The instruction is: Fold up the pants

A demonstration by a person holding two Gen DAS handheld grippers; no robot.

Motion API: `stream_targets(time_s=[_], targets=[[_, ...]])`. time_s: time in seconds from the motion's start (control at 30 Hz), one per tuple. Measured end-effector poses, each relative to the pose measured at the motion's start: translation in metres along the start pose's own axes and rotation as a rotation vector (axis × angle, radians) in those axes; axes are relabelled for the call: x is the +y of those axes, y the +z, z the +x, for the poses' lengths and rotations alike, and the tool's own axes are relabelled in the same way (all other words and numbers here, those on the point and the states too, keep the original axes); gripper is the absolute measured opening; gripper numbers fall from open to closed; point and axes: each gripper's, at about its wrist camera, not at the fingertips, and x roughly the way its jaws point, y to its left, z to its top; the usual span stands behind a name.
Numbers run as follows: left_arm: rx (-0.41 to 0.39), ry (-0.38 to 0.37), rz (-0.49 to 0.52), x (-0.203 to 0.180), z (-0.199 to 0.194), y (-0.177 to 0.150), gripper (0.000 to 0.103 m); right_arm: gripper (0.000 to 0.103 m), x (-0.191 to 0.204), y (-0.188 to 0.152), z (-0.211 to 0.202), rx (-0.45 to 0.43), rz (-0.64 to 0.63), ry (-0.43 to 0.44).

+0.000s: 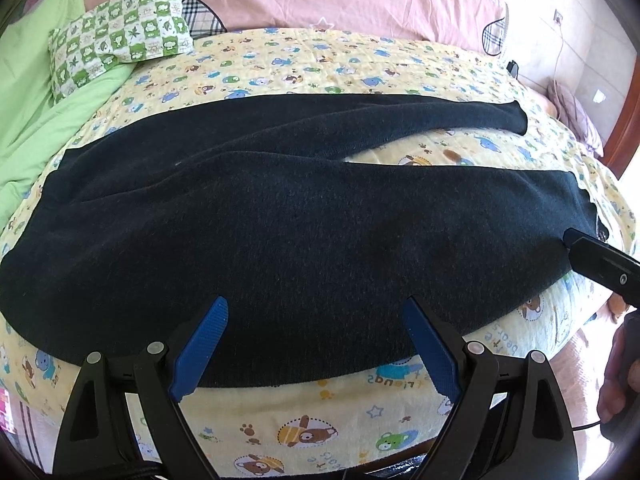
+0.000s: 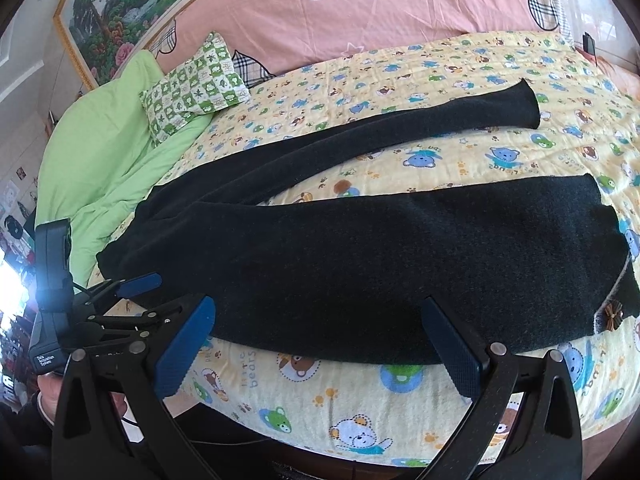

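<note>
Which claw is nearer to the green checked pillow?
Left. The left claw is by the left end of the pants, on the side where the pillow lies. The right claw is by their right end, farther away.

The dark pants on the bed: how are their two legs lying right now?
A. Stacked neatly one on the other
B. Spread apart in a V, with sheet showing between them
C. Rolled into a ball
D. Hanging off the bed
B: the pants lie flat, legs splayed, with the yellow bear sheet visible between them.
</note>
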Motion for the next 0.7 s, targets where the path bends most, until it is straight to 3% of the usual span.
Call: stream_targets(time_s=[0.13, 0.47, 0.7], targets=[[0.002, -0.016, 0.016, -0.001, 0.002, 0.004, 0.090, 0.103, -0.008, 0.006, -0.006, -0.061, 0.045, 0.067], [0.003, -0.068, 0.063, -0.004, 0.007, 0.024, 0.090, 0.102, -0.030, 0.021, -0.011, -0.037, 0.042, 0.009], [-0.007, -0.116, 0.096, -0.004, 0.010, 0.051, 0.090, 0.101, -0.043, 0.034, -0.010, -0.001, 0.083, 0.023]])
